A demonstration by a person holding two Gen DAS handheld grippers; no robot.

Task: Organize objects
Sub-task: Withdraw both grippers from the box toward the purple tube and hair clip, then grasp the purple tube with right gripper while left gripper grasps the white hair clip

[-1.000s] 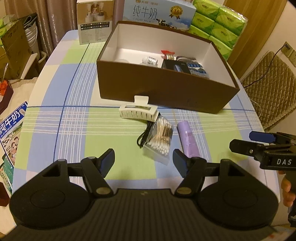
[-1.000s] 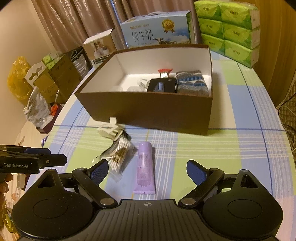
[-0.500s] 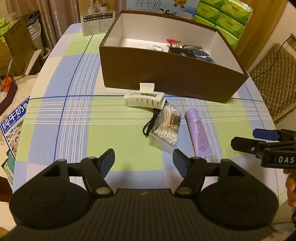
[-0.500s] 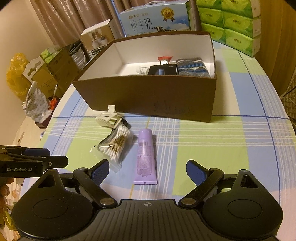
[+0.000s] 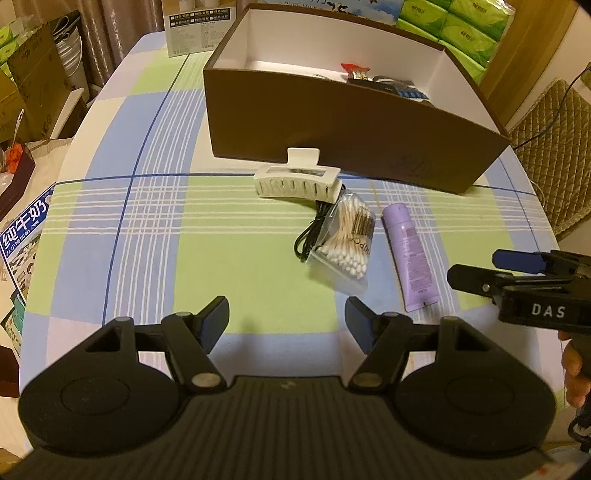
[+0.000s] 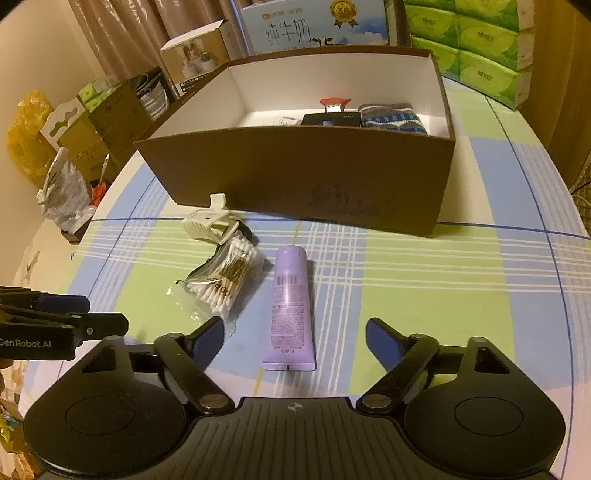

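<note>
On the checked tablecloth (image 5: pixel 147 229), in front of an open brown box (image 5: pixel 351 122) (image 6: pixel 295 173), lie a white hair claw clip (image 5: pixel 295 182) (image 6: pixel 210 225), a bag of cotton swabs (image 5: pixel 347 236) (image 6: pixel 225 280) on a black cable (image 5: pixel 310 240), and a purple tube (image 5: pixel 408 251) (image 6: pixel 291 306). My left gripper (image 5: pixel 286 310) hangs open over bare cloth, short of the swabs. My right gripper (image 6: pixel 295 328) is closing, with the tube's near end between its fingers and the pads clear of it. Each gripper shows side-on in the other's view: the right gripper (image 5: pixel 480 273), the left gripper (image 6: pixel 74 317).
Inside the box are a striped cloth (image 6: pixel 391 118), a black case (image 6: pixel 332 120) and a red-wrapped item (image 6: pixel 334 103). Behind it stand a milk carton (image 6: pixel 314 26), green tissue packs (image 6: pixel 480 48) and a white product box (image 5: pixel 199 26). Cardboard boxes (image 6: pixel 110 118) crowd the floor on the left.
Both grippers have sunk toward the table, so the items look nearer. The right gripper's fingers have drawn slightly closer together around the tube's end. The left gripper's fingers are unchanged.
</note>
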